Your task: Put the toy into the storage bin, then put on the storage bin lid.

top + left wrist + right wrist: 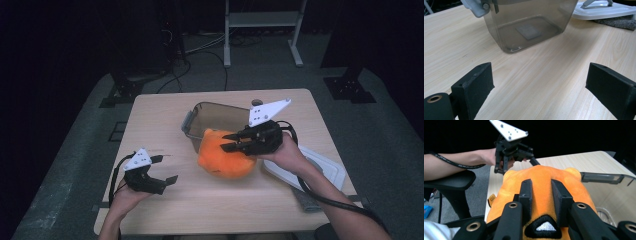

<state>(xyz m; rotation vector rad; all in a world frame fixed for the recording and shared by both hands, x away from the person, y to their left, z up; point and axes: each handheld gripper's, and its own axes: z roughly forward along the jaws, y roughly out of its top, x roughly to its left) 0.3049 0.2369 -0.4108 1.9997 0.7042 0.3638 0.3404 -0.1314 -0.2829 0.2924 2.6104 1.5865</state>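
The step in hand looks like packing the orange plush toy (pixel 226 157) into the smoky clear container (pixel 200 114). The right gripper (pixel 234 141), right of centre in the high view, has its jaws closed on a fold of the plush, seen pinched between the black pads in the right gripper view. The toy sits at centre frame, draped over the container's near rim, part inside and part out over the wooden table (pixel 165 115).

Its long axis seems to run from lower frame up toward the container; which end leads I cannot tell.

The left gripper (pixel 162 169), lower left, hovers with jaws wide apart, holding nothing.

Next, I judge, the toy must be lifted over the rim and pushed down inside; the white lid (pixel 327 167) waits at the right
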